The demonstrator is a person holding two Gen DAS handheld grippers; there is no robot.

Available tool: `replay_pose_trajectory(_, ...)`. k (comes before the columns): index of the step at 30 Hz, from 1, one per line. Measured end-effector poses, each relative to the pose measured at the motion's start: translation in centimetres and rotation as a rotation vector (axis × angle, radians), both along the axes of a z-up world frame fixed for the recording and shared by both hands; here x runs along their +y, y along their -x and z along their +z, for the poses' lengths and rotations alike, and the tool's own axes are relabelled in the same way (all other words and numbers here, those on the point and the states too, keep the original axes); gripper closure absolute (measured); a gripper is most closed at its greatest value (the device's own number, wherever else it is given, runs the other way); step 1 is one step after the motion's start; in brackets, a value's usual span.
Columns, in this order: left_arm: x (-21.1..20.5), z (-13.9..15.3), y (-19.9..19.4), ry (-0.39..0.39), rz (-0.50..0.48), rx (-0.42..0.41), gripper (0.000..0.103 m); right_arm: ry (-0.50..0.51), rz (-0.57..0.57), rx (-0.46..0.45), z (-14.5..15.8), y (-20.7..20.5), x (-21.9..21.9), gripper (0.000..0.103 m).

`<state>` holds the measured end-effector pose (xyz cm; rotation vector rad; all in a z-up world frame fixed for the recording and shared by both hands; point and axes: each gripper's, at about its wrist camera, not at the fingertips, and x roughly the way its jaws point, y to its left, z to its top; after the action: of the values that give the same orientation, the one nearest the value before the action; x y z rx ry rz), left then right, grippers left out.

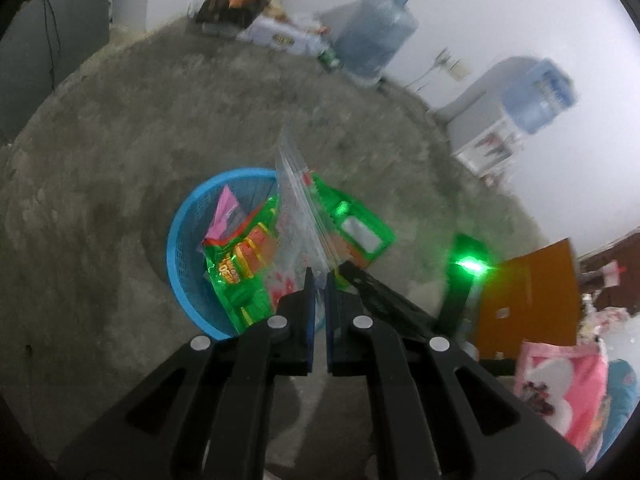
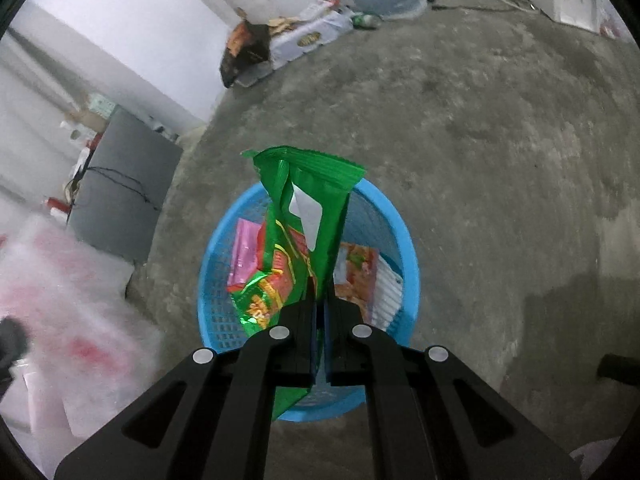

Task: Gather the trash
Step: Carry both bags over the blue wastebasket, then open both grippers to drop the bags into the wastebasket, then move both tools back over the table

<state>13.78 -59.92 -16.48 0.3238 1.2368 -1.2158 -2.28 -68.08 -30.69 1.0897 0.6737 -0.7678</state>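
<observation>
A blue mesh basket (image 1: 180,256) (image 2: 404,240) stands on the concrete floor, just beyond both grippers. Inside lie a pink wrapper (image 1: 224,210) (image 2: 244,256), a green and red snack wrapper (image 1: 236,268) (image 2: 262,300) and an orange and white packet (image 2: 356,276). My left gripper (image 1: 319,280) is shut on a clear plastic bag with red print (image 1: 296,200), which stands up over the basket's right rim. My right gripper (image 2: 319,296) is shut on a long green wrapper (image 2: 312,200) (image 1: 352,224) held above the basket. The right gripper (image 1: 346,266) also shows in the left wrist view, close beside the left one.
Two large blue water jugs (image 1: 376,36) (image 1: 536,96) and a pile of bags and boxes (image 2: 246,52) line the far wall. A grey cabinet (image 2: 124,184) and white plastic sheeting (image 2: 60,300) lie left. Brown cardboard (image 1: 528,300) and a pink bag (image 1: 560,384) sit right.
</observation>
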Motion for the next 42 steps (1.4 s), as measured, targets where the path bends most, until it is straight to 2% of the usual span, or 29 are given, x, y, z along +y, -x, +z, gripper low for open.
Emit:
replay_pose_trajectory(1, -1.0, -1.4, 0.0, -0.028, 0.010, -0.010, 0.100, -0.017, -0.002, -0.003, -0.2, 0.3, -0.1, 0.097)
replay_pose_trajectory(2, -1.5, -2.1, -0.1, -0.044, 0.014, -0.009, 0.095, -0.029, -0.003, -0.006, -0.5, 0.5, -0.2, 0.096)
replay_pose_trajectory(3, -2.2, -3.2, -0.2, -0.068, 0.028, -0.003, 0.081, -0.048, -0.003, -0.020, -0.6, 0.8, -0.3, 0.096)
replay_pose_trajectory(4, -2.5, -3.9, -0.4, -0.083, 0.043, 0.000, 0.071, -0.066, -0.005, -0.030, -0.8, 1.1, -0.4, 0.095)
replay_pose_trajectory(5, -2.8, -4.4, -0.5, -0.090, 0.060, 0.002, 0.059, -0.083, -0.008, -0.036, -1.0, 1.4, -0.6, 0.090)
replay_pose_trajectory(7, -3.0, -4.9, -0.8, -0.091, 0.075, -0.005, 0.056, -0.101, -0.013, -0.040, -1.4, 2.0, -0.9, 0.081)
replay_pose_trajectory(9, -2.9, -5.0, -0.9, -0.097, 0.087, 0.005, 0.047, -0.107, -0.012, -0.036, -1.8, 2.4, -1.0, 0.073)
replay_pose_trajectory(14, -2.4, -3.6, -1.2, -0.083, 0.093, -0.004, 0.046, -0.069, 0.029, -0.007, -1.4, 2.7, -0.7, 0.056)
replay_pose_trajectory(19, 0.2, 0.3, -1.9, -0.055, 0.070, -0.059, 0.045, 0.008, 0.052, 0.047, -0.4, 3.8, 0.0, 0.052)
replay_pose_trajectory(24, 5.0, 5.6, -3.0, -0.012, 0.062, -0.106, 0.045, 0.111, 0.068, 0.153, 1.1, 4.9, 0.8, 0.052)
replay_pose_trajectory(27, 8.6, 8.5, -3.6, 0.005, 0.070, -0.142, 0.045, 0.254, -0.021, 0.174, 4.1, 6.2, 2.0, 0.054)
replay_pose_trajectory(29, 10.9, 9.9, -4.0, 0.002, 0.084, -0.170, 0.043, 0.377, 0.018, 0.176, 6.6, 5.1, 3.2, 0.061)
replay_pose_trajectory(31, 13.7, 10.9, -4.2, -0.005, 0.103, -0.177, 0.042, 0.435, 0.150, 0.233, 7.4, 1.4, 4.3, 0.065)
replay_pose_trajectory(33, 16.0, 11.2, -4.2, -0.010, 0.114, -0.157, 0.042, 0.376, 0.233, 0.295, 5.6, -2.4, 4.1, 0.072)
replay_pose_trajectory(35, 19.1, 11.4, -4.2, -0.014, 0.135, -0.134, 0.042, 0.307, 0.297, 0.439, 2.0, -6.4, 3.5, 0.077)
replay_pose_trajectory(37, 21.4, 11.3, -4.1, -0.019, 0.162, -0.121, 0.042, 0.188, 0.373, 0.608, -2.7, -10.0, 2.7, 0.082)
replay_pose_trajectory(38, 22.7, 11.2, -4.1, -0.020, 0.183, -0.112, 0.042, 0.109, 0.430, 0.672, -5.4, -11.6, 2.4, 0.082)
replay_pose_trajectory(40, 25.2, 11.1, -4.4, -0.021, 0.226, -0.090, 0.042, 0.035, 0.506, 0.799, -9.3, -14.4, 2.2, 0.083)
replay_pose_trajectory(42, 27.1, 11.2, -4.8, -0.021, 0.265, -0.088, 0.042, -0.042, 0.554, 0.850, -12.1, -16.5, 1.9, 0.083)
